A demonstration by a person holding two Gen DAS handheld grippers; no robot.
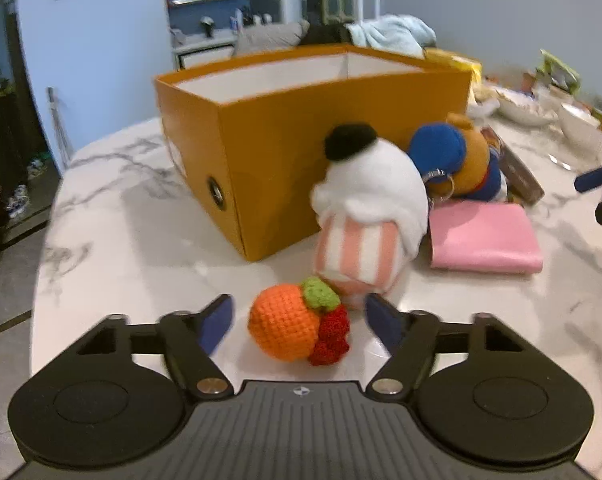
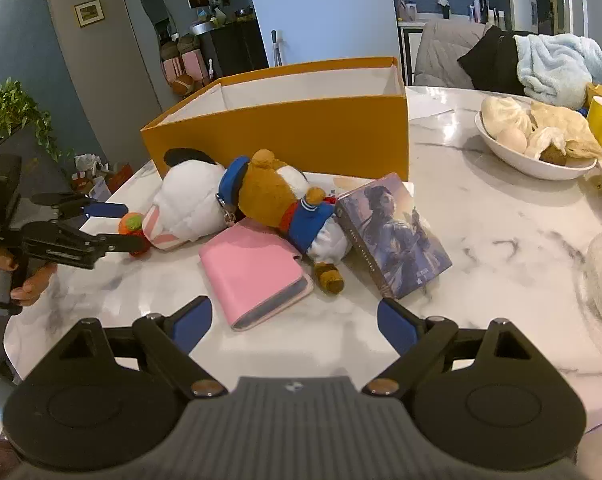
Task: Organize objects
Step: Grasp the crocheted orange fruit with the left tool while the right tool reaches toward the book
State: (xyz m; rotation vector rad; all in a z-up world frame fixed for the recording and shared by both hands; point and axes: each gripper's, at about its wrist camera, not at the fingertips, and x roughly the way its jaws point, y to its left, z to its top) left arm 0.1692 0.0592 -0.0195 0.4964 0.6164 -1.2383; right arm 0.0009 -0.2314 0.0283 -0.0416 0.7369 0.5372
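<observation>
The crocheted orange (image 1: 287,326) lies on the table (image 1: 141,240) just before the striped plush (image 1: 365,216), between your left gripper (image 1: 299,322) jaws. It looks light, soft and squashy; grip its round body. Those jaws stand apart, not touching it. Your right gripper (image 2: 295,326) hangs wide, empty.

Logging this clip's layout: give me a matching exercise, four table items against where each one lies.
Items:
1. crochet orange
2. wallet
3. book
4. bowl

Places:
A. right of the bear
B. far right, holding buns
C. between the left tool's fingers
D. nearest the right tool, in front of the bear

Pairs: 1-C, 2-D, 3-A, 4-B
</observation>
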